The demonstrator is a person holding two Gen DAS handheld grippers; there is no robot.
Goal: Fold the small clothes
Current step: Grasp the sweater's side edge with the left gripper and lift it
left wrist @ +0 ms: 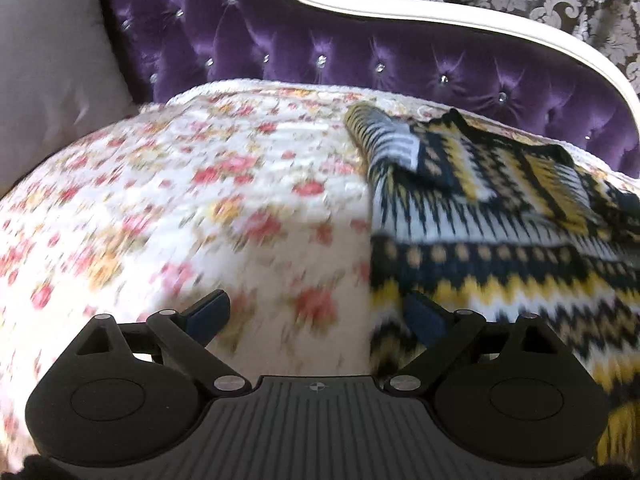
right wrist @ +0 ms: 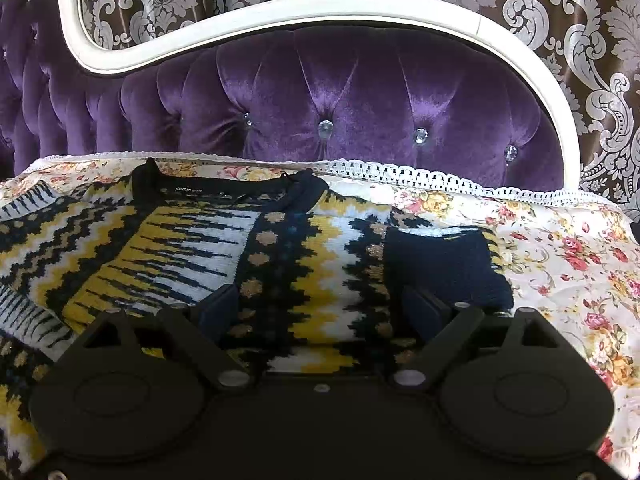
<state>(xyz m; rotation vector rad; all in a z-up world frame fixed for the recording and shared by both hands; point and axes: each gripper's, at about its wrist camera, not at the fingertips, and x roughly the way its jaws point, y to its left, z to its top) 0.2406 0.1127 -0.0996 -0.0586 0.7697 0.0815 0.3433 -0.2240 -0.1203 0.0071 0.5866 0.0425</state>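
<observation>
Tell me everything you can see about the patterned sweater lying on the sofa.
The sweater is a chunky-looking knit in navy, yellow and white zigzag and dot bands. It has a dark ribbed neckline with a small label inside, and a navy cuff on the sleeve folded in across its front. It lies mostly flat, collar toward the purple backrest, on the floral cover. The right gripper stands open low over its middle; whether it touches is unclear. The left gripper, also open, straddles its side edge.

Ahead of me, a floral bedspread (right wrist: pixel 560 248) with a white lace edge (right wrist: pixel 440 179) covers the bed. Behind it rises a purple tufted headboard (right wrist: pixel 352 92), crystal-buttoned, in a curved white frame (right wrist: pixel 280 10). Damask wallpaper (right wrist: pixel 580 20) beyond; a grey pillow (left wrist: pixel 52 76) at left.
</observation>
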